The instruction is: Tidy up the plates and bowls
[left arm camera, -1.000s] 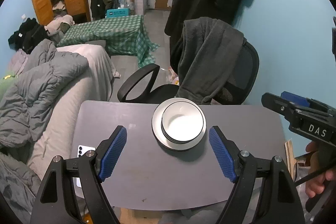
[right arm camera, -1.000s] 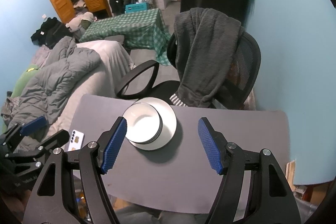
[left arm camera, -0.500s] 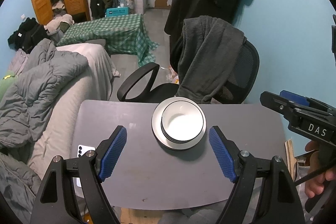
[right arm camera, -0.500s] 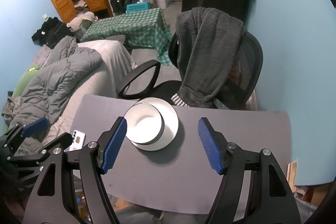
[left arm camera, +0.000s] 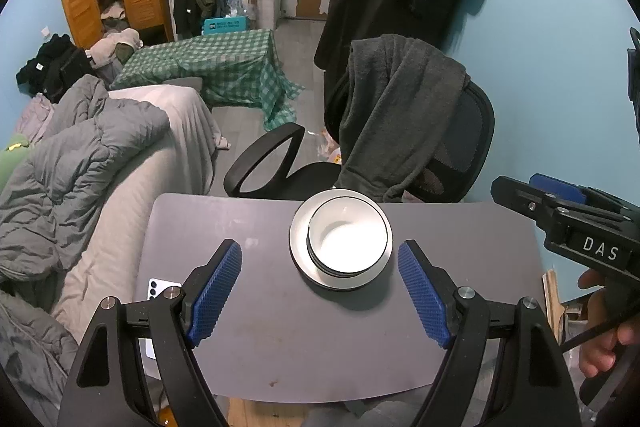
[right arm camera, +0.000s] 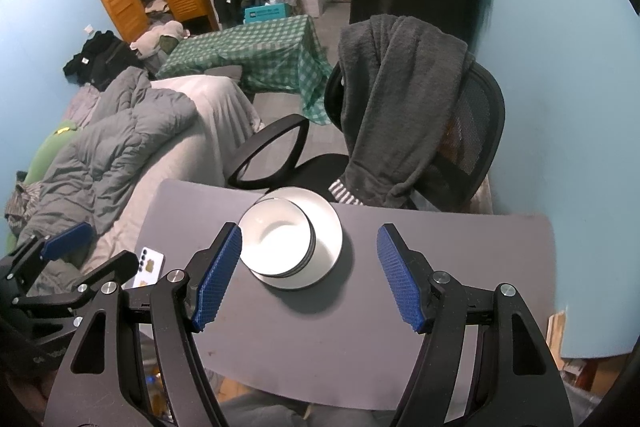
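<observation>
A white plate (left arm camera: 298,247) lies near the far edge of the grey table (left arm camera: 320,355), with a stack of white, dark-rimmed bowls (left arm camera: 348,243) nested on it. My left gripper (left arm camera: 319,245) hovers over the table's near half, open and empty, its blue pads framing the stack from this side. In the right wrist view the bowls (right arm camera: 276,239) sit left of centre on the plate (right arm camera: 334,239). My right gripper (right arm camera: 310,229) is also open and empty, short of the stack. Each gripper shows at the edge of the other's view: right gripper (left arm camera: 524,187), left gripper (right arm camera: 100,247).
A white phone (left arm camera: 158,289) lies at the table's left edge. Behind the table stands a black office chair (left arm camera: 468,143) draped with a grey garment. A bed with grey covers (left arm camera: 80,167) runs along the left. A hand (left arm camera: 604,343) holds the right gripper's handle.
</observation>
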`<state>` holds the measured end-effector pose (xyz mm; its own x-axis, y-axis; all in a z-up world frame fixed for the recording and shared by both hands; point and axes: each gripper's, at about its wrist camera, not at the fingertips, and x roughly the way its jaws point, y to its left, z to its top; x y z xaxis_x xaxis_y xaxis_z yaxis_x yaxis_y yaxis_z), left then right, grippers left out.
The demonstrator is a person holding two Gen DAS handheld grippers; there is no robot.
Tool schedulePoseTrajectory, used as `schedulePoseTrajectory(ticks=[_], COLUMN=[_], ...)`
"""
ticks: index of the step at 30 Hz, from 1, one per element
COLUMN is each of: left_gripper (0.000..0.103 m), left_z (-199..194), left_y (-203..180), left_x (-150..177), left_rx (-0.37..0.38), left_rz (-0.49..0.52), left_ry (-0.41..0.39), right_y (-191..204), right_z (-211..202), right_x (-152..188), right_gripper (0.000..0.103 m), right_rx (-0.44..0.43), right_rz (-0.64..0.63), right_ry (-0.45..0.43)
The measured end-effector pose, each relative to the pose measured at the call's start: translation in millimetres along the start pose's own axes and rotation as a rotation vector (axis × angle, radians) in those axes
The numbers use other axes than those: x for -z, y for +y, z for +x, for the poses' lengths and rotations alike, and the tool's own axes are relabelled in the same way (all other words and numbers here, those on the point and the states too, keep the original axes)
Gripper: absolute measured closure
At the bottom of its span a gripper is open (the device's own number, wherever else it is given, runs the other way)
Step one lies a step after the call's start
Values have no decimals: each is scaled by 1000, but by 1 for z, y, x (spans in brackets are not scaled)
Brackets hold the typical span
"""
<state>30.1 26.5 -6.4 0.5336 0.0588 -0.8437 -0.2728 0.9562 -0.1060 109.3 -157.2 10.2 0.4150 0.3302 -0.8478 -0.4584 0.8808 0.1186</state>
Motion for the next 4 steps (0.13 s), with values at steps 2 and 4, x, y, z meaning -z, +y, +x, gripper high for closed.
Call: schedulePoseTrajectory(ticks=[2, 4], left_gripper=[21, 21], left_z=[0, -1], left_y=[0, 1], left_x=[0, -1], left_rx=[0, 3], left_rz=[-2, -8], left_ry=[2, 3], right_y=[0, 1], right_z=[0, 1], right_x=[0, 0], right_gripper=[34, 34], right_rx=[-3, -4], right_rz=[1, 1], right_ry=[0, -1])
